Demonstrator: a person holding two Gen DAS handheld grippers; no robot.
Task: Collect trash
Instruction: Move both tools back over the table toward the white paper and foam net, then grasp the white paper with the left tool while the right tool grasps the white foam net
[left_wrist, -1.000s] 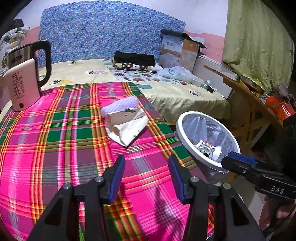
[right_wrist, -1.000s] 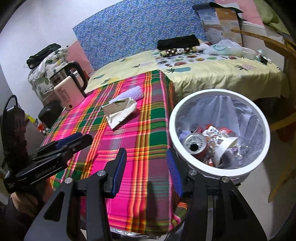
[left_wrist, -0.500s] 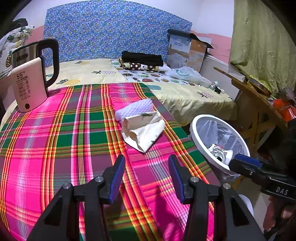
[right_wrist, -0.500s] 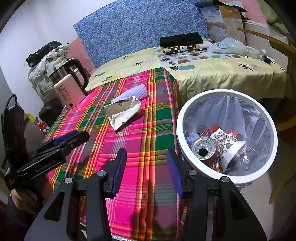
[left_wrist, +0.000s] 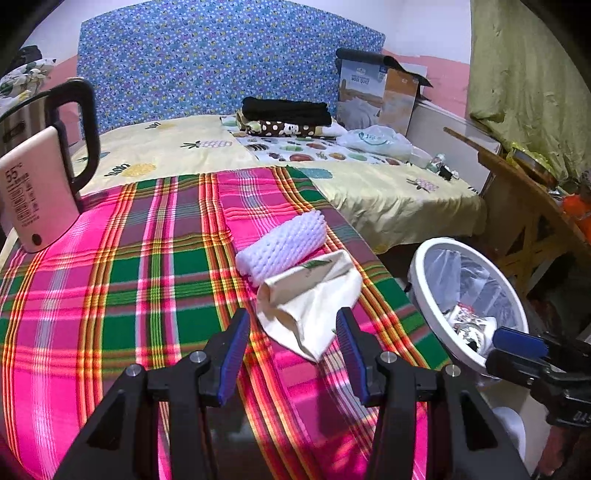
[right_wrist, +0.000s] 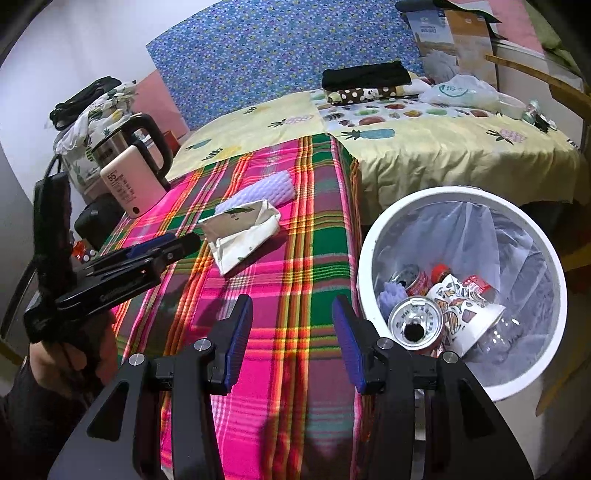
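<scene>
My left gripper hangs half open and empty over the plaid-covered table, with the crumpled paper carton lying just beyond its fingertips at the centre of the left view. A white foam fruit sleeve touches the carton's far side. My right gripper is also parted and holds nothing, low in its frame beside the white trash bin.

The carton is flattened and limp, so I judge that a shallow pinch could catch one flap and let it sag or slip; closing on it may also nudge the foam sleeve toward the table's right edge.

Only the right view looks into the bin: a drink can, a printed paper cup and bottles on the clear liner. The left view shows only a sliver of the bin's contents.
</scene>
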